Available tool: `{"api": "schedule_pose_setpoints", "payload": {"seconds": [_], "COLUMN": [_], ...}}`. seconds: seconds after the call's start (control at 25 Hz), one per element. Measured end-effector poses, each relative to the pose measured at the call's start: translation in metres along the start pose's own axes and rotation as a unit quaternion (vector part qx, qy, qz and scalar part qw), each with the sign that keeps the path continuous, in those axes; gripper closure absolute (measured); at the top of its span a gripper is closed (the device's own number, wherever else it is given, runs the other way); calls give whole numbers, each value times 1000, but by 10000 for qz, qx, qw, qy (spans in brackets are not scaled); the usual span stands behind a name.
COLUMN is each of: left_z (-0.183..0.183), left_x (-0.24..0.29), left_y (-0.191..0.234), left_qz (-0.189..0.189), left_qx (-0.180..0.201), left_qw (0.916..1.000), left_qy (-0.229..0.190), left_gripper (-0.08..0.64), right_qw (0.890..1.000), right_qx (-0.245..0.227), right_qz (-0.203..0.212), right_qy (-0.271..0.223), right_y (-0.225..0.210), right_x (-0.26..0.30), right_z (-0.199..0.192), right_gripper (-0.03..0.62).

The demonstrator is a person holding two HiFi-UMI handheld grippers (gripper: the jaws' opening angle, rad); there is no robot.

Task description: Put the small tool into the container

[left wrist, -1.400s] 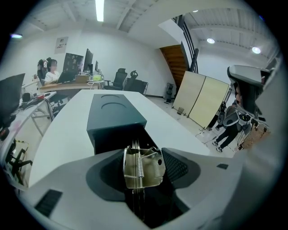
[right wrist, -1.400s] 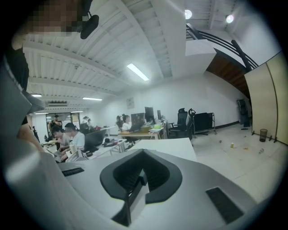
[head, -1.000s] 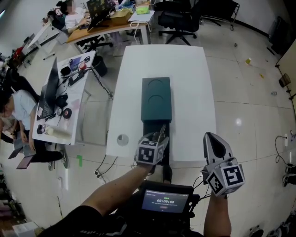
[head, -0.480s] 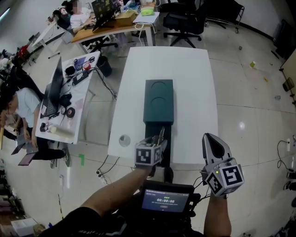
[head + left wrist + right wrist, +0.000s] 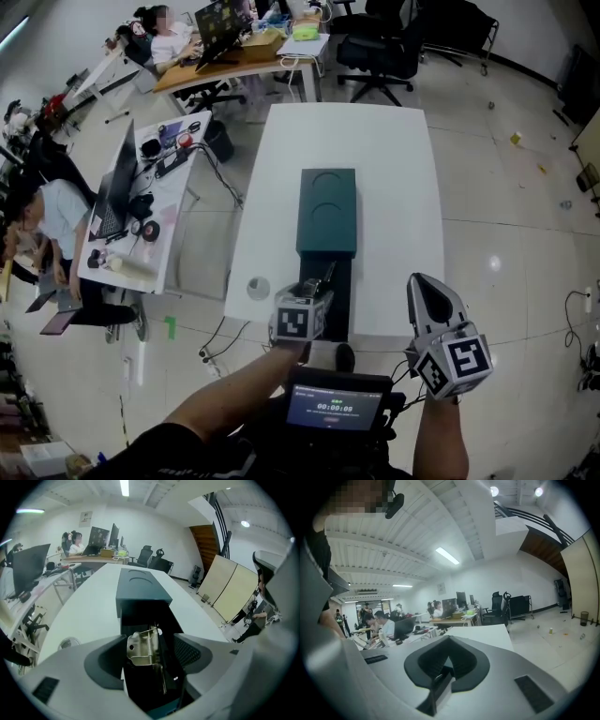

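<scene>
Now tool (image 5: 140,648) sits between left gripper's (image 5: 152,644) just-opened jaws

Glossy floor (image 5: 511,202); desks (image 5: 129,268) (cluttered) — chairs (image 5: 375,49).

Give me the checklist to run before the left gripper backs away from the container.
1. Drawer of the container pulled open below the left gripper: ok.
2. Left jaws released: ok. They have just been opening, and the right pad stands off the small tool.
3. Tool lying in the drawer: cannot tell. It shows between the jaws, above the dark compartment.
4. Right gripper shut, empty and off to the side of the container: ok.
5. Container resting flat on the table: ok.
</scene>
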State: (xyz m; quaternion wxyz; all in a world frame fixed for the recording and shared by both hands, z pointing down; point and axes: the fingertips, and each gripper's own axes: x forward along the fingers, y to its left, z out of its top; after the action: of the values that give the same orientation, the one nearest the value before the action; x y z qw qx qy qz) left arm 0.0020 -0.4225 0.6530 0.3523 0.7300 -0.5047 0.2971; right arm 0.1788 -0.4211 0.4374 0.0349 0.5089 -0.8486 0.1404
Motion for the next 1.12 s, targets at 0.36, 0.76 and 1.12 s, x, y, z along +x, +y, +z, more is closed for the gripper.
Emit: {"api": "schedule_pose_setpoints", "payload": {"seconds": [0.36,0.76,1.12], "left_z": [-10,-12,-15], "left_x": [-2,1,-8], "left_y": [-15,-30,-34], "left_qz": [-347,-614,-684], "left_qx": [-175,-140,-331], "left_qw": [9992,9978,9971], "left_qy": [40,197,65], "left_gripper": [239,239,239], "right_qw": [10000,10000,9999], "right_qx": [44,42,38], "right_qz": [-18,-27,-8], "right_qy": [-44,-66,-110], "right_y": [1,8,7], "right_x": [-11,-20,-32], "right_z": [1,1,3], "right_gripper": [589,589,589]}}
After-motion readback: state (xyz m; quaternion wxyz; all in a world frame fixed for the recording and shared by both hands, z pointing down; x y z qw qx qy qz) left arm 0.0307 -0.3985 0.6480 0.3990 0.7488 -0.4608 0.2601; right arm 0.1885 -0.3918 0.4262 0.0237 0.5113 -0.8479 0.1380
